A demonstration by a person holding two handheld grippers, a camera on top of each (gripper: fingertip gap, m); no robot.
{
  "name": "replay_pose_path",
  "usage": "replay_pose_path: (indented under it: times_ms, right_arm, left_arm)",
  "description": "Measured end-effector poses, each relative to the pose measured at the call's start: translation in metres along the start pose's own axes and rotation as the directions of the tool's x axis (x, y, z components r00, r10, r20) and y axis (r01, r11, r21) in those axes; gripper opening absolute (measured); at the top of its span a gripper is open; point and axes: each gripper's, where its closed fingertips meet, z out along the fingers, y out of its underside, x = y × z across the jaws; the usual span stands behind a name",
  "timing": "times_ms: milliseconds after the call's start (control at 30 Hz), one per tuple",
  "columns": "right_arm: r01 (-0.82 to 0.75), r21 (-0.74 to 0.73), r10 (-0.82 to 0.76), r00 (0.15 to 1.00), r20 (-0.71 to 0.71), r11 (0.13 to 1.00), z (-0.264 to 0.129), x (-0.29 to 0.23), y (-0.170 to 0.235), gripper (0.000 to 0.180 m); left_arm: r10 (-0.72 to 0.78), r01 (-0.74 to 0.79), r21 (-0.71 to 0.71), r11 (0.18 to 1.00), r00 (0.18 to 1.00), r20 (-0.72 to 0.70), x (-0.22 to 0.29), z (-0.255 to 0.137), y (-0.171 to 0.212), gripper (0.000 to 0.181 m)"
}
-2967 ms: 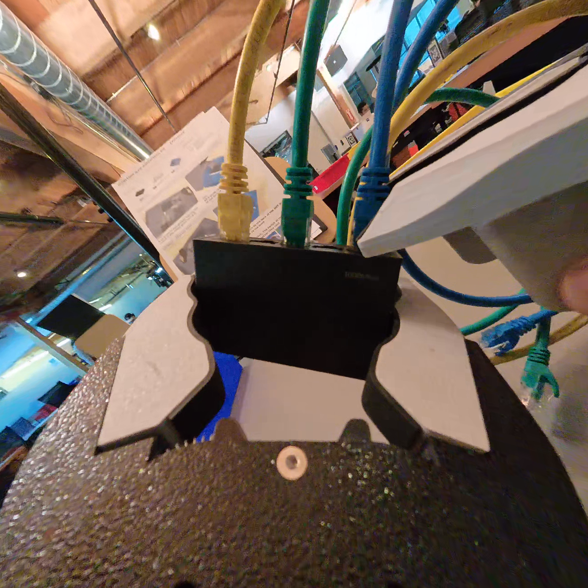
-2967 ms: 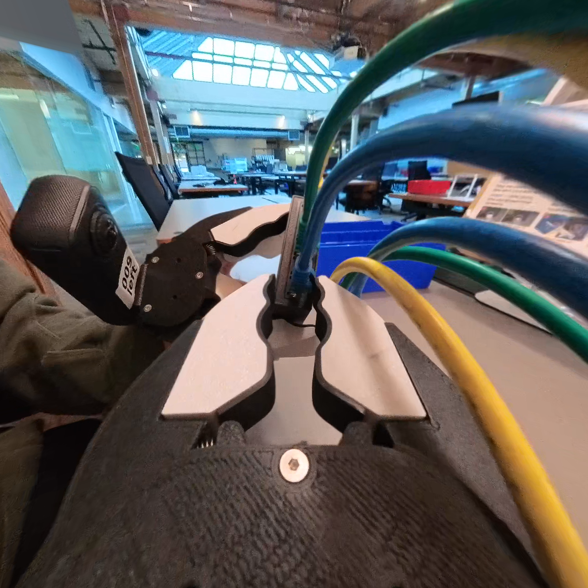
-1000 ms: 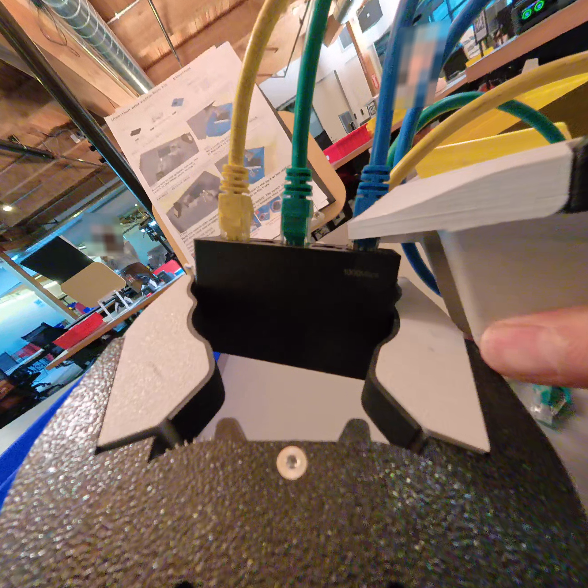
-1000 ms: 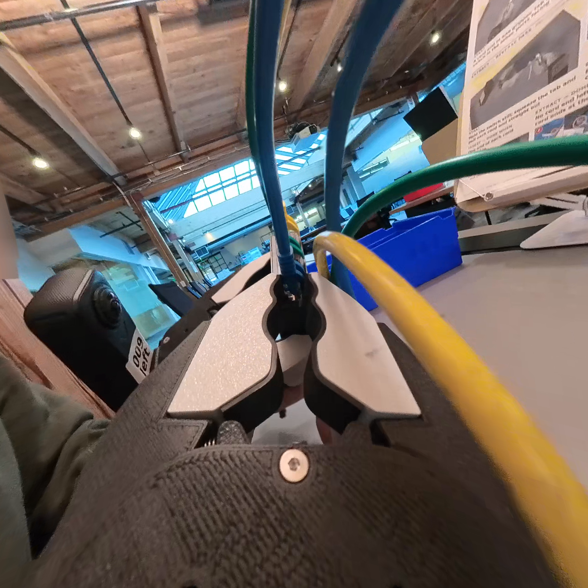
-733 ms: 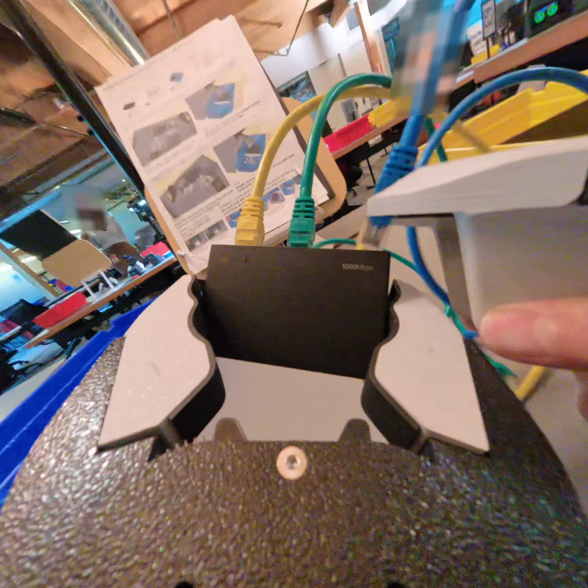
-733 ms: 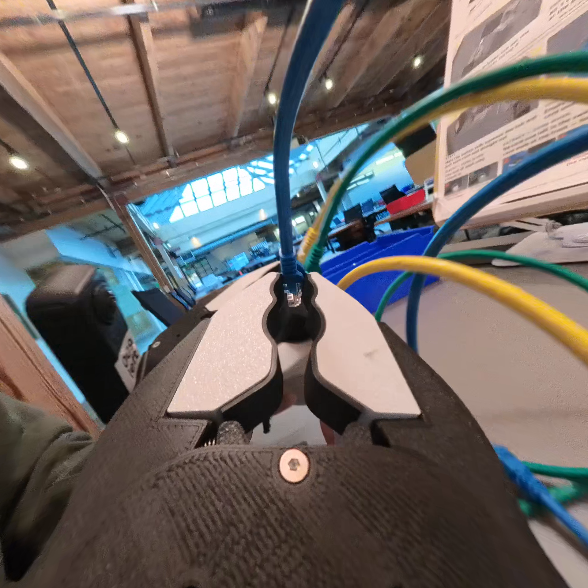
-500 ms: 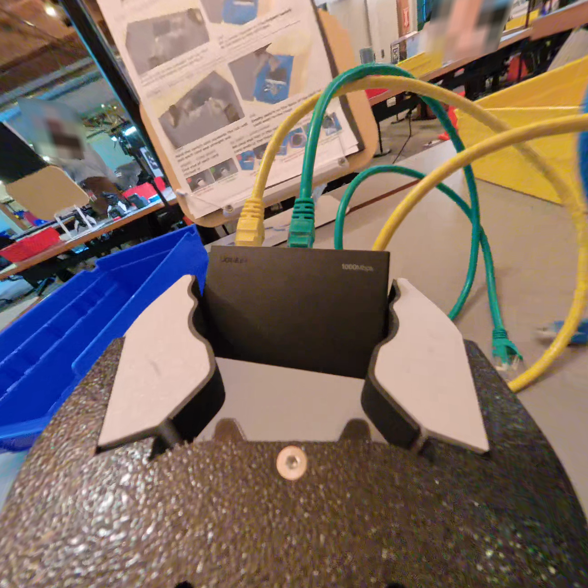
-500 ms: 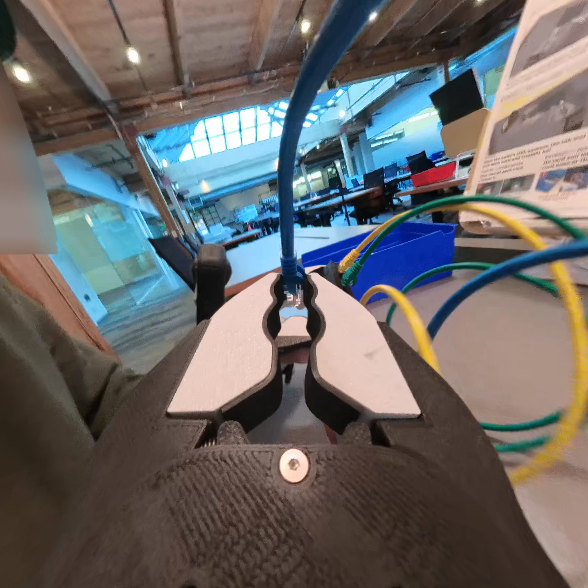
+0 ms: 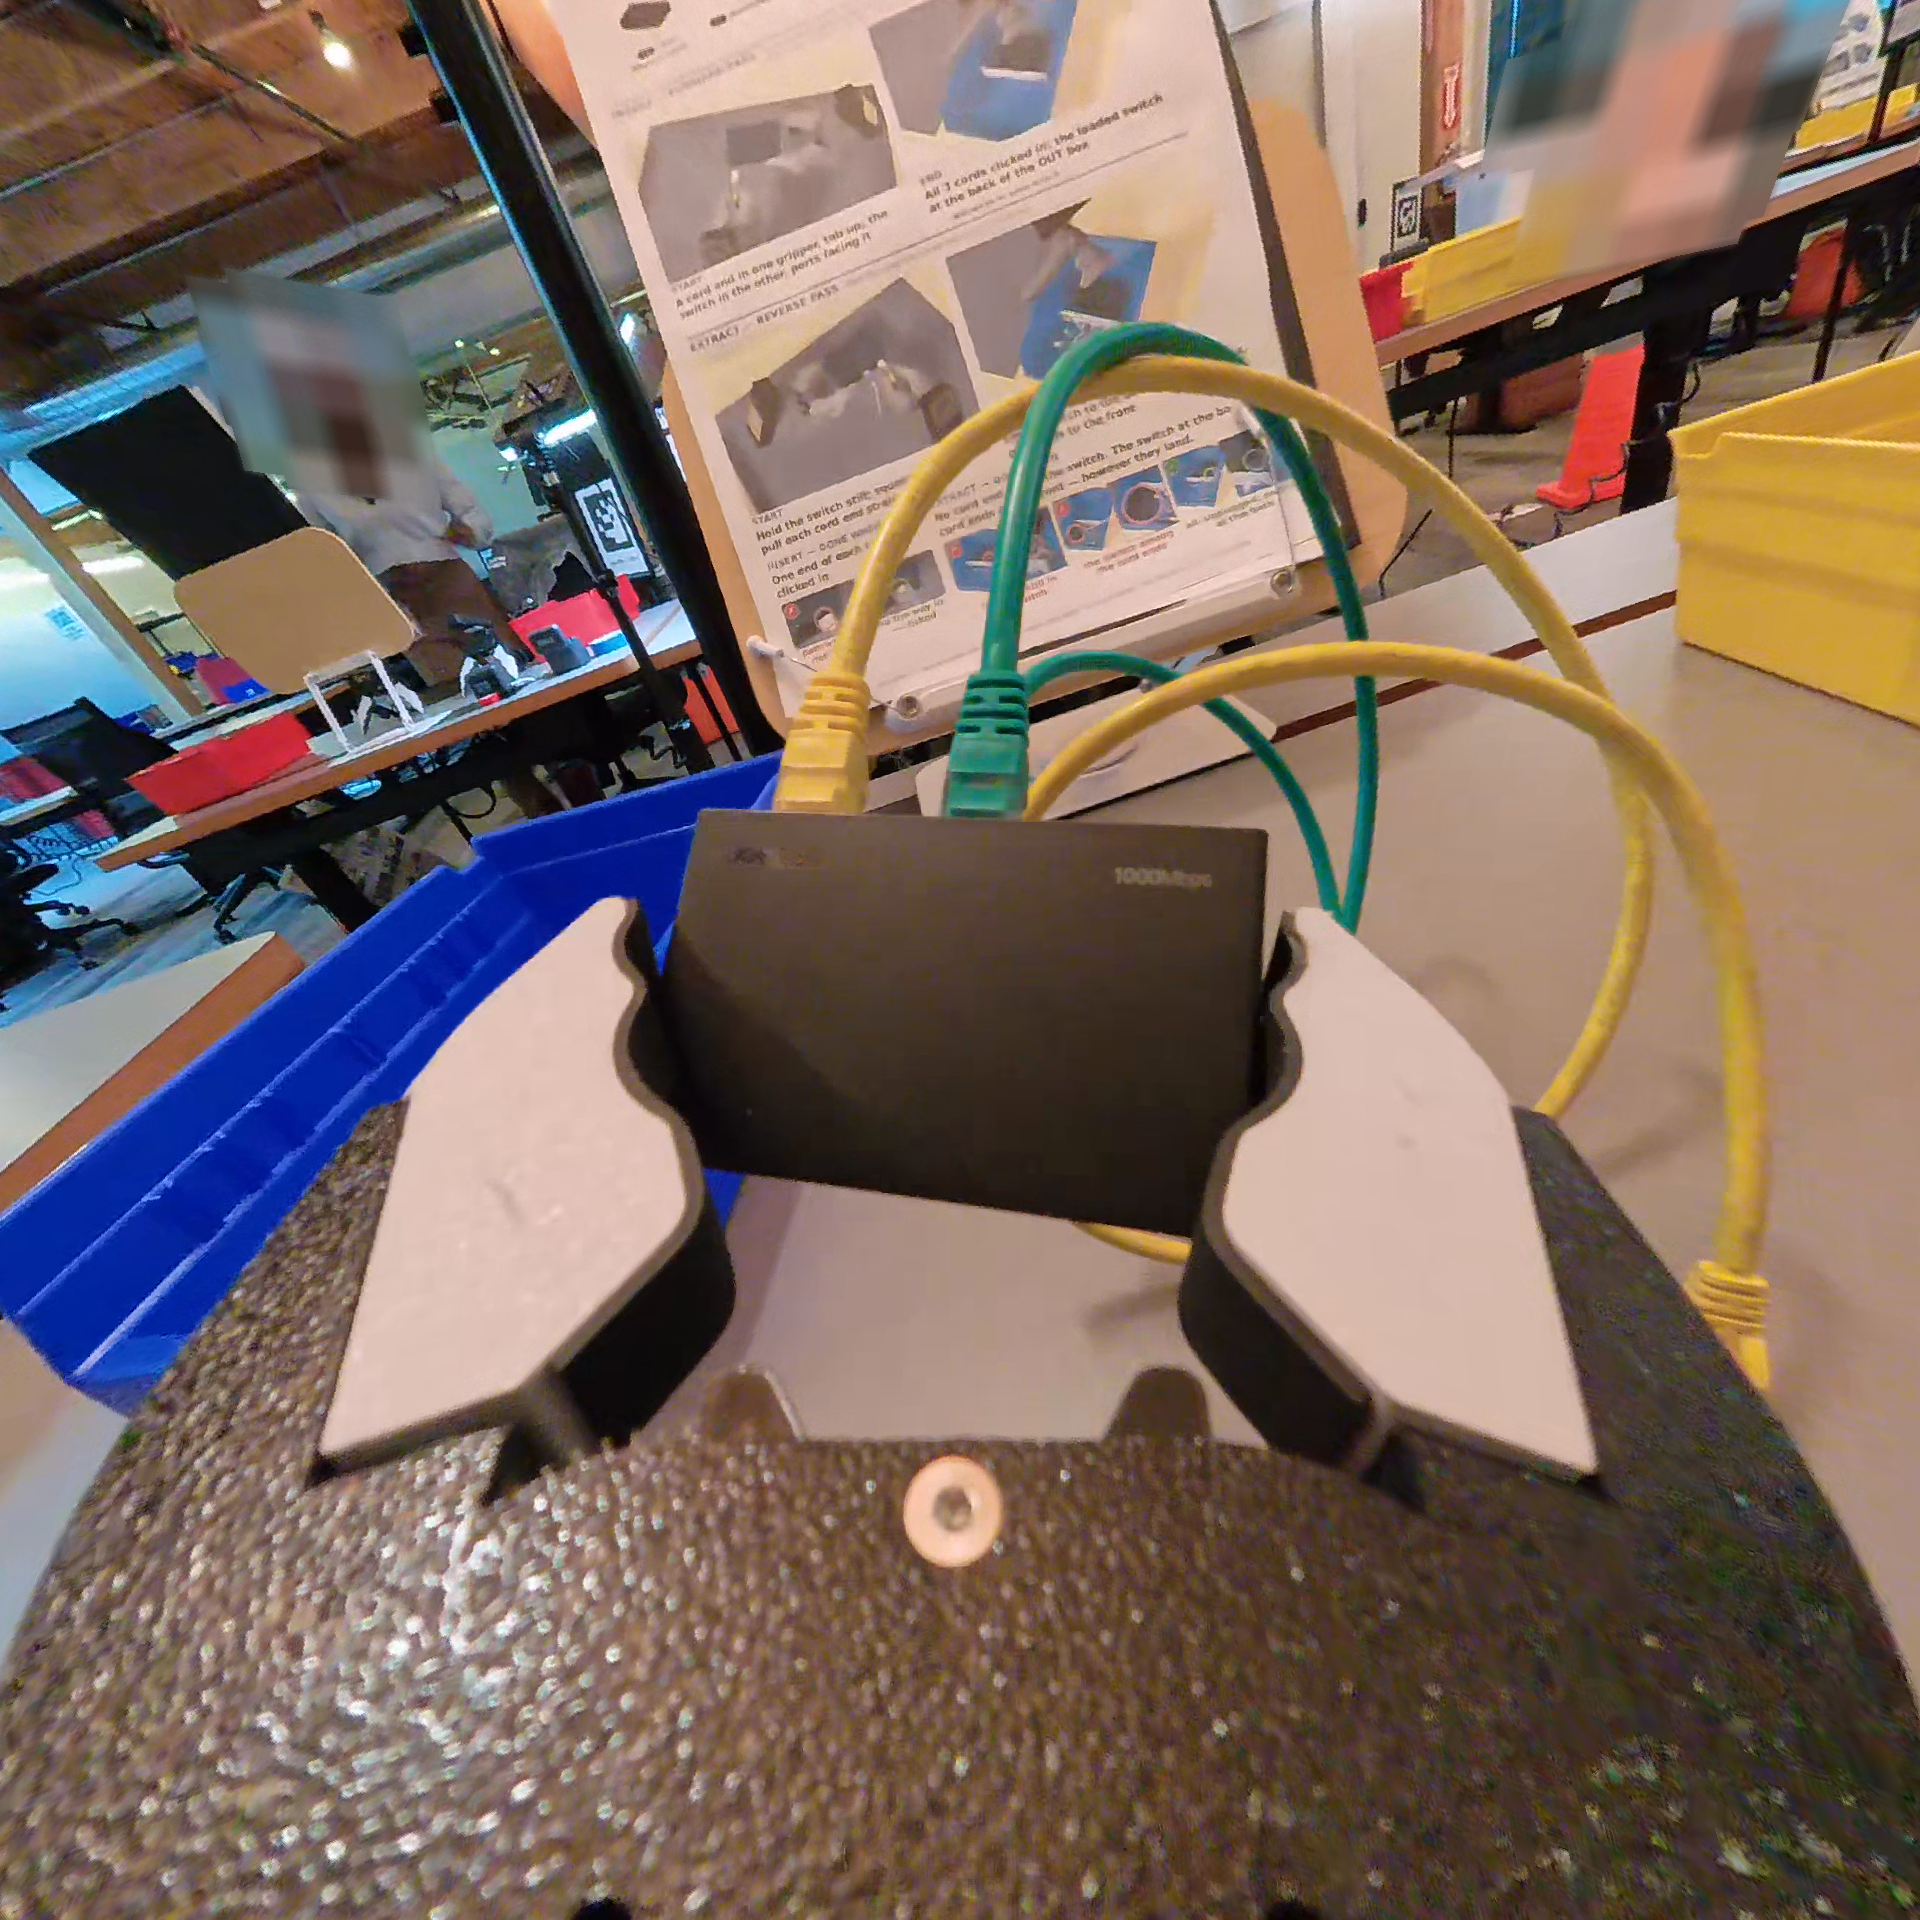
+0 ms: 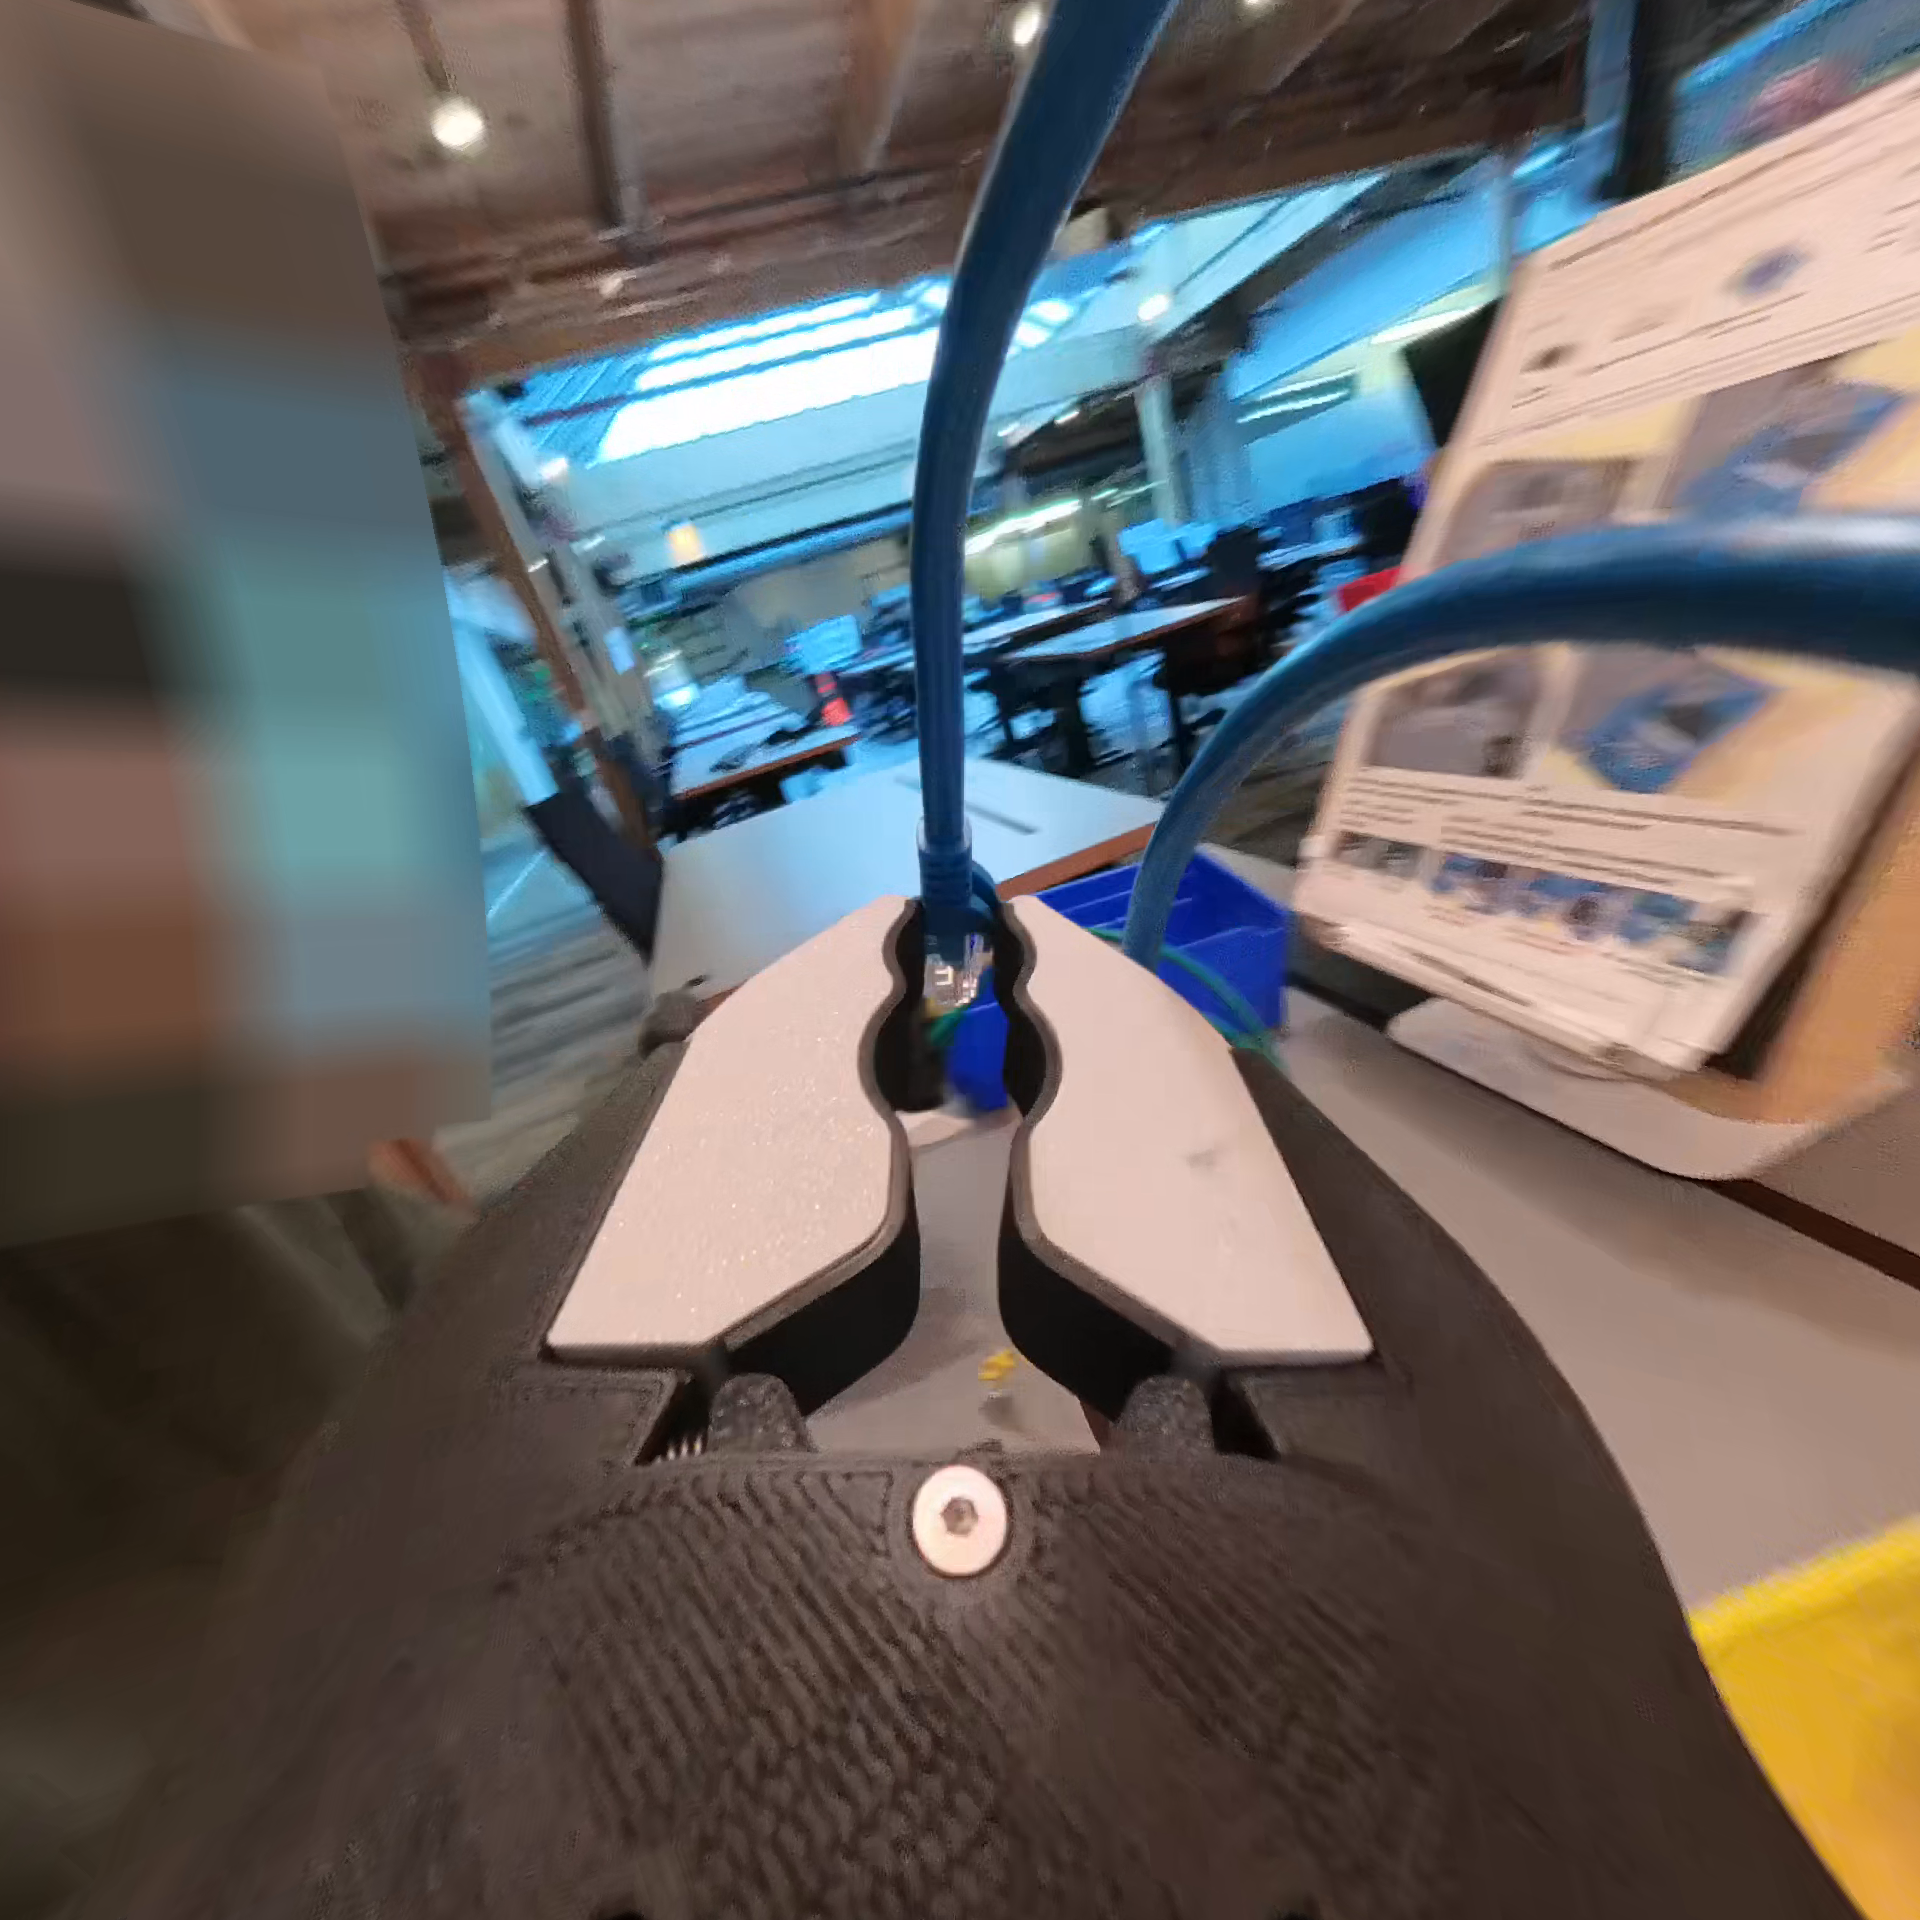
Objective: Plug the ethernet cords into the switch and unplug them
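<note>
My left gripper [image 9: 956, 935] is shut on the black switch [image 9: 961, 1018] and holds it above the grey table, ports facing away. A yellow cord [image 9: 826, 732] and a green cord [image 9: 987, 727] are plugged into its far edge and loop down to the table. My right gripper [image 10: 958, 935] is shut on the plug of the blue cord [image 10: 951, 904], which is free of the switch. The blue cord rises from the fingertips and arcs off to the right. The switch does not show in the right wrist view.
A blue bin [image 9: 312, 1039] sits left of the switch, and it also shows in the right wrist view [image 10: 1195, 935]. An instruction sheet on a stand [image 9: 935, 364] is behind it. A yellow bin [image 9: 1808, 540] is at the right. A person stands far back left.
My right gripper pulled the blue plug out of the switch and carried it away. My left gripper tilted the switch down toward the table; the right gripper has left the left wrist view.
</note>
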Motion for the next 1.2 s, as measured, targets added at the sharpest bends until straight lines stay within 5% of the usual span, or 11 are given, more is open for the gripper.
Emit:
replay_pose_path:
  times_ms: [300, 467, 700, 833, 900, 1033, 1133, 1200]
  right_arm:
    - [-0.316, -0.047, 0.311, 0.947, -0.081, 0.948, -0.054, 0.142, 0.075, 0.013]
    - [-0.413, -0.073, 0.375, 0.877, -0.299, 0.908, -0.066, 0.191, 0.12, 0.013]
    - [-0.239, -0.155, 0.078, 0.742, -0.665, 0.959, -0.107, 0.221, 0.153, 0.013]
    - [-0.332, -0.472, -0.106, 0.718, -0.688, 0.817, -0.115, 0.223, 0.212, 0.015]
    - [-0.279, -0.508, -0.17, 0.723, -0.67, 0.815, -0.111, 0.224, 0.208, 0.018]
    - [-0.299, -0.491, -0.136, 0.729, -0.671, 0.818, -0.106, 0.212, 0.195, 0.069]
    - [-0.28, -0.506, -0.166, 0.725, -0.669, 0.816, -0.107, 0.187, 0.179, 0.09]
    - [-0.137, -0.463, -0.221, 0.739, -0.637, 0.876, -0.085, 0.151, 0.157, 0.085]
  left_arm:
    - [0.004, -0.003, 0.02, 1.0, 0.999, -0.039, 0.009, -0.003, -0.006, 0.109]
    - [0.008, -0.007, 0.022, 1.0, 0.999, -0.053, 0.013, -0.003, -0.005, 0.108]
    - [-0.017, 0.018, 0.008, 1.0, 0.997, -0.075, 0.014, 0.001, 0.003, 0.107]
    - [-0.014, 0.013, -0.001, 1.0, 0.997, -0.082, 0.016, 0.002, 0.006, 0.107]
    - [-0.012, 0.011, -0.003, 1.0, 0.996, -0.084, 0.017, 0.002, 0.006, 0.107]
    - [-0.011, 0.011, 0.0, 1.0, 0.996, -0.089, 0.015, 0.0, 0.004, 0.107]
    - [-0.017, 0.017, 0.001, 1.0, 0.994, -0.109, 0.017, 0.0, 0.003, 0.107]
    - [-0.018, 0.018, 0.003, 1.0, 0.991, -0.132, 0.022, 0.001, 0.003, 0.107]
